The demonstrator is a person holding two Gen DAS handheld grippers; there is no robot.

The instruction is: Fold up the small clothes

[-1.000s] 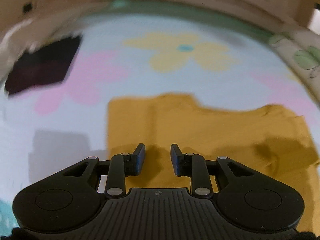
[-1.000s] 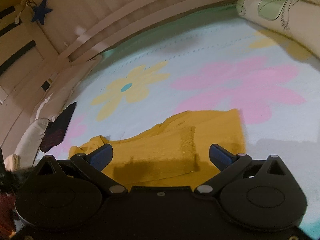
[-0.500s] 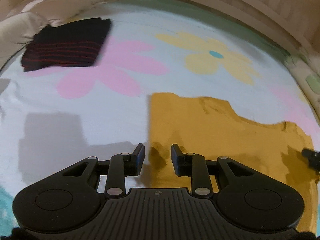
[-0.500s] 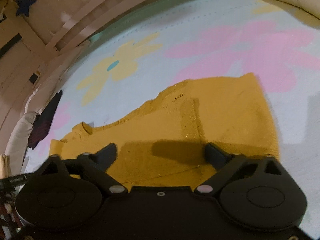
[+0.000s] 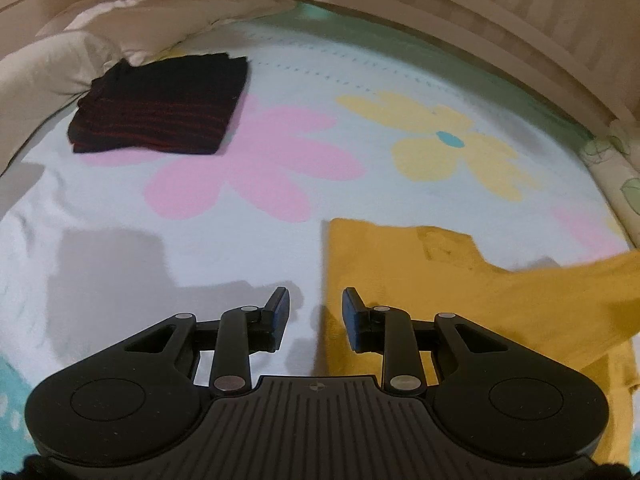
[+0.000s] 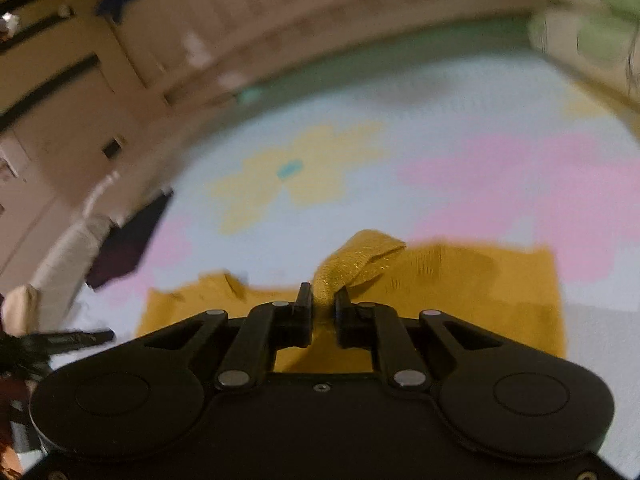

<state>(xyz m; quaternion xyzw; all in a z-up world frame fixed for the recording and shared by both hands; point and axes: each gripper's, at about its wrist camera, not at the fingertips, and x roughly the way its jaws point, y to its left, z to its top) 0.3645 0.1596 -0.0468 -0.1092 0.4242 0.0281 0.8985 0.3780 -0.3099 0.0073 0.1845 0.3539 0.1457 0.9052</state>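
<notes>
The right gripper [image 6: 323,307] has its jaws pressed on a bunched-up edge of the yellow garment [image 6: 460,280], which rises in a peak from between them. The left gripper [image 5: 316,316] has its jaws partly spread with nothing in them; they straddle the garment's [image 5: 420,280] left edge, one finger over bare sheet, the other over cloth. The garment lies mostly flat at the near right of the bed, so its folding looks barely begun. A dark striped piece [image 5: 160,106] sits folded at the far left, apparently done. The surface is a pale blue sheet [image 5: 280,64] printed with pink and yellow flowers. Pillows [image 5: 60,52] line the far left, a slatted wooden rail [image 5: 460,4] the far side.
</notes>
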